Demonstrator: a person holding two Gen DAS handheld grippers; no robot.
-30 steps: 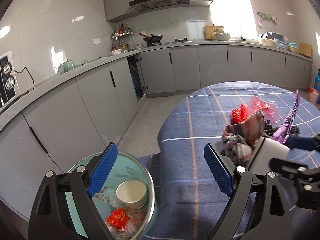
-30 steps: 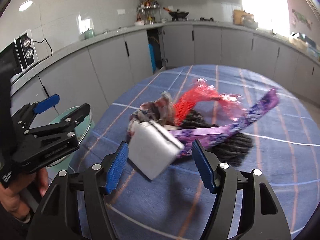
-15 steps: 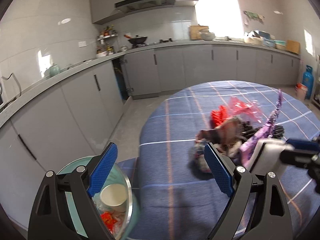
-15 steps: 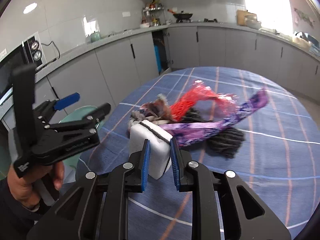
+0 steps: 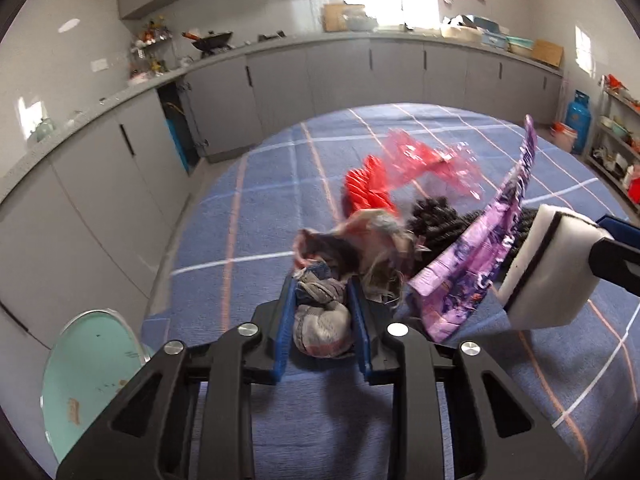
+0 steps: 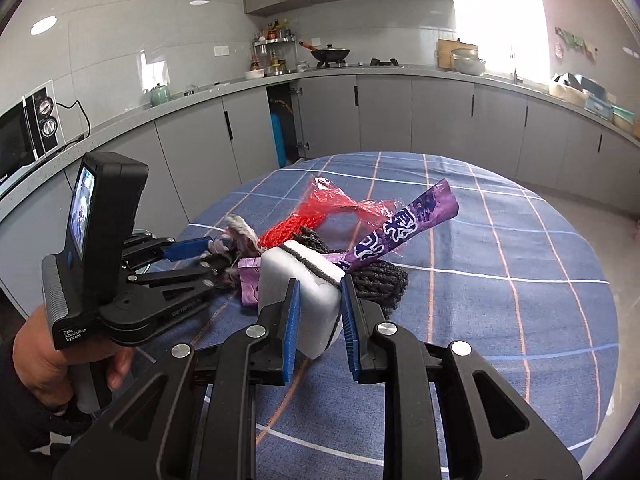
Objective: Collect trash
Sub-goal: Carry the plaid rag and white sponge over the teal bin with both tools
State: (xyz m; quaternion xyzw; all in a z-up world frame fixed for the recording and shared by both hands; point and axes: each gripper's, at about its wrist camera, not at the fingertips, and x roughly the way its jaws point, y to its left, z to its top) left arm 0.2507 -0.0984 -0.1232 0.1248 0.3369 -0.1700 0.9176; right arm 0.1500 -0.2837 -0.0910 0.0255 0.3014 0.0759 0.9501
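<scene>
A pile of trash lies on the blue checked tablecloth [image 6: 500, 320]. My left gripper [image 5: 322, 284] is closing its jaws, and its blue pads press both sides of a crumpled grey rag bundle [image 5: 320, 328] at the near end of the pile. My right gripper [image 6: 320, 284] is shut on a white foam block with a black stripe [image 6: 292, 268], held a little above the cloth. The same block [image 5: 548, 272] shows at the right of the left wrist view. Behind lie a purple wrapper [image 6: 404, 228], red plastic netting [image 6: 332, 204] and a black knitted lump [image 6: 380, 280].
A round teal bin [image 5: 88, 376] stands on the floor left of the table edge. Grey kitchen cabinets [image 6: 440, 120] run along the far walls. A person's hand [image 6: 40, 360] holds the left gripper [image 6: 218, 254] close beside the foam block.
The left gripper swung right from the bin to the pile and closed on the rag bundle. The right gripper closed on the foam block and lifted it slightly.
</scene>
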